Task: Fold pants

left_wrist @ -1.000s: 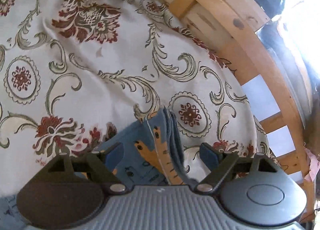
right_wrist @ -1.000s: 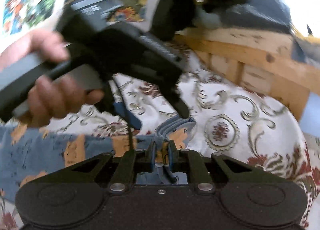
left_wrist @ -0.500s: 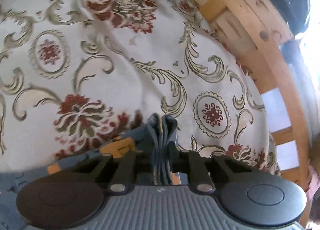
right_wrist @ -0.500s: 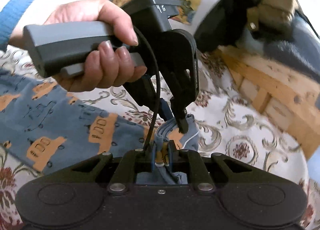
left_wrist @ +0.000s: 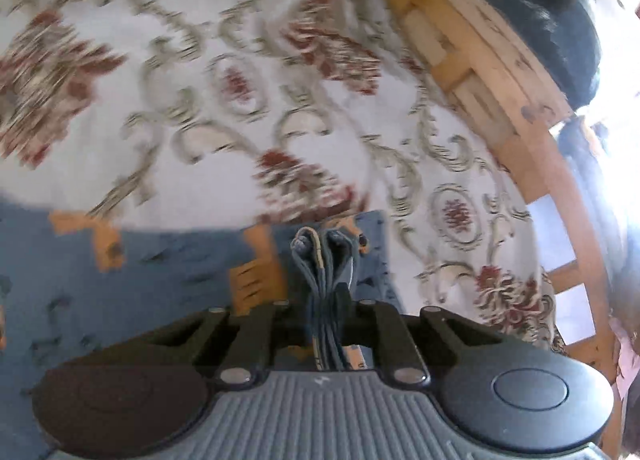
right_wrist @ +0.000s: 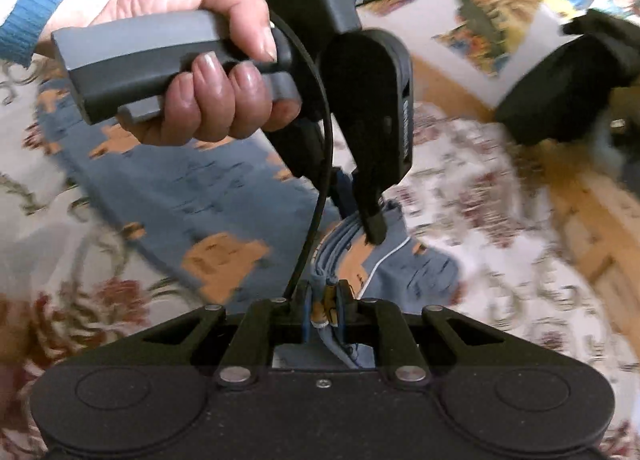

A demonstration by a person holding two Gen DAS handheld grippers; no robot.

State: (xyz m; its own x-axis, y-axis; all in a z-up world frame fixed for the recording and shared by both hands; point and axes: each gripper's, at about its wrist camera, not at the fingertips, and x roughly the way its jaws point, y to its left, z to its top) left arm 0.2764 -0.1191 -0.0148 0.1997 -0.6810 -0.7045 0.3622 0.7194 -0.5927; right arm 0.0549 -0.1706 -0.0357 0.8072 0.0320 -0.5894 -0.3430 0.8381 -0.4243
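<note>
The left gripper (left_wrist: 325,292) has its jaws closed tight on a bunched edge of the blue pants (left_wrist: 152,260) (orange vehicle print), and the right gripper (right_wrist: 325,306) pinches the same bunched edge just beside it. The rest of the pants lies spread over the floral bedspread (left_wrist: 168,132), near a wooden frame (left_wrist: 516,72). A hand (right_wrist: 208,72) grips the left gripper's handle.

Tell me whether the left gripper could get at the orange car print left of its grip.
Probably not yet: the left gripper is shut on the pants. That orange car print lies uncovered beside it, once released.
</note>
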